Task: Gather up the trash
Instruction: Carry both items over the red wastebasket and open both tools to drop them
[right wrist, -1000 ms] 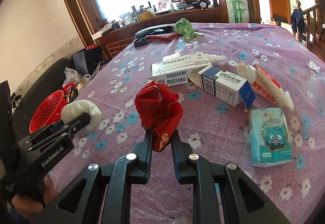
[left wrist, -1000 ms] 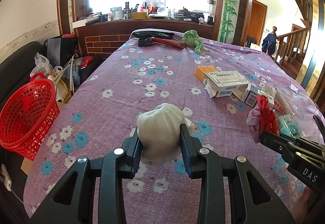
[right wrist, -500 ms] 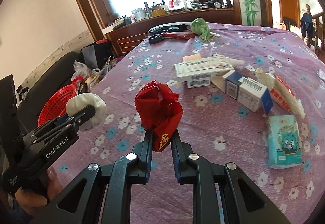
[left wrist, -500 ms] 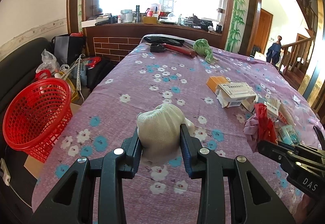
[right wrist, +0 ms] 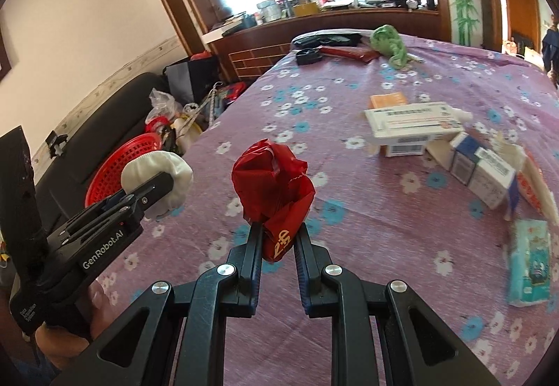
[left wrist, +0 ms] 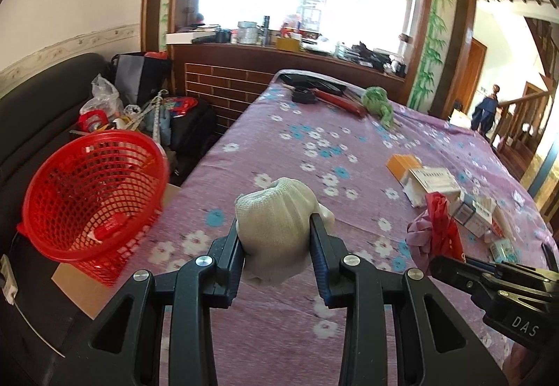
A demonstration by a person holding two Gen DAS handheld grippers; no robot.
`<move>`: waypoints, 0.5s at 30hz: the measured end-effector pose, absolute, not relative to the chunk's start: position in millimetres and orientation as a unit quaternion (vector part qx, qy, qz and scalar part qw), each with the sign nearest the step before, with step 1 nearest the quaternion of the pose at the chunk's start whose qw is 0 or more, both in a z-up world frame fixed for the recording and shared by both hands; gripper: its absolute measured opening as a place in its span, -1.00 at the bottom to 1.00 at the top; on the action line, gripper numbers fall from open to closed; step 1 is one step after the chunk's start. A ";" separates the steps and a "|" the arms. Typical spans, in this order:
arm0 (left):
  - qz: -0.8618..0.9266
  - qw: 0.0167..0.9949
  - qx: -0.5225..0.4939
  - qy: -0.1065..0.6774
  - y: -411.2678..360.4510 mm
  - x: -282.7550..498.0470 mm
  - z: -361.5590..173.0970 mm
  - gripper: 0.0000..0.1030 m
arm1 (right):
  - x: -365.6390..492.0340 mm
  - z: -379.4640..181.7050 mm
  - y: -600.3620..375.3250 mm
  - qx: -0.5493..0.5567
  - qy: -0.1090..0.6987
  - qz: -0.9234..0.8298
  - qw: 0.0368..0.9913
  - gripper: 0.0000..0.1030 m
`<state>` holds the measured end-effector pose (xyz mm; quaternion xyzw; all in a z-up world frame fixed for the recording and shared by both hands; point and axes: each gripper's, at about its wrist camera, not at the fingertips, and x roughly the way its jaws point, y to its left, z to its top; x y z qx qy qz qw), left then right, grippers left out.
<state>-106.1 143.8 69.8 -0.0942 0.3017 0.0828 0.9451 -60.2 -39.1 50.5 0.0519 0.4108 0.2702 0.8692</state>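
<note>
The red basket (left wrist: 91, 197) beside the surface's (left wrist: 279, 333) left edge holds small scraps. Left gripper (left wrist: 276, 235) fingers clench a white cloth wad (left wrist: 276, 225); right gripper (right wrist: 277, 232) fingers clench a crumpled red bag (right wrist: 272, 186), both above bare cloth.

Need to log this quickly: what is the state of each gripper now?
Left gripper: closed on the white cloth.
Right gripper: closed on the red bag.

Showing as matte black plastic tongs (left wrist: 276, 235) with blue inner pads, silver screws gleaming on each arm; other black tongs (right wrist: 277, 232) bearing white "GenRobot.AI" lettering.
</note>
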 end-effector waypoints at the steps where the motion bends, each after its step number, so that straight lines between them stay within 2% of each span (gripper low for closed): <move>1: 0.087 0.945 -0.097 0.299 148.7 -107.7 71.7 -0.35 | -59.0 51.4 -35.6 0.052 0.412 0.274 0.868 -0.62; 15: 0.182 0.937 -0.139 0.263 262.6 -137.6 91.9 -0.35 | -46.4 80.5 53.6 0.021 0.412 0.344 0.843 -0.62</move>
